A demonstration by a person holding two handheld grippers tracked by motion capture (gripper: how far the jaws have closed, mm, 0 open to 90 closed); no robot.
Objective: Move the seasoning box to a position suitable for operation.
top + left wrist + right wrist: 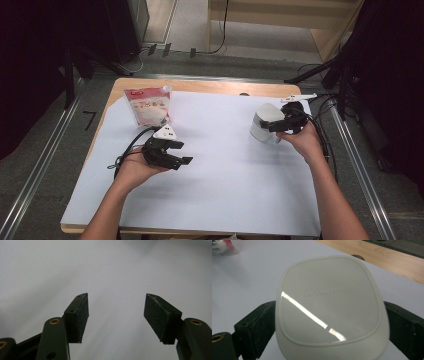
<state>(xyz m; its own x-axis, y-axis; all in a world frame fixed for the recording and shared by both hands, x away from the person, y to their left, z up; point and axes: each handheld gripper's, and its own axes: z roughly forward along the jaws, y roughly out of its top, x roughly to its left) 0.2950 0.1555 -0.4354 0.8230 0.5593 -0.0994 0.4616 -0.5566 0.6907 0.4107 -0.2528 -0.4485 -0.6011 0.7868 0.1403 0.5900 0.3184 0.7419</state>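
My right gripper (270,127) is shut on a white rounded-square container (261,120) at the right back of the table. In the right gripper view the container's lid (329,290) faces the camera, with a black jaw pressed on each of its sides. My left gripper (182,152) rests in the person's left hand at the left middle of the table. Its jaws stand open with nothing between them, and the left gripper view shows bare white table (112,270) beyond its fingertips (81,315).
A red and white pouch (148,106) stands upright at the back left of the white table cover (225,185); it also appears blurred as a pouch (222,246) in the right gripper view. Bare wood edge (210,87) runs along the back. Cables (325,140) trail off the right side.
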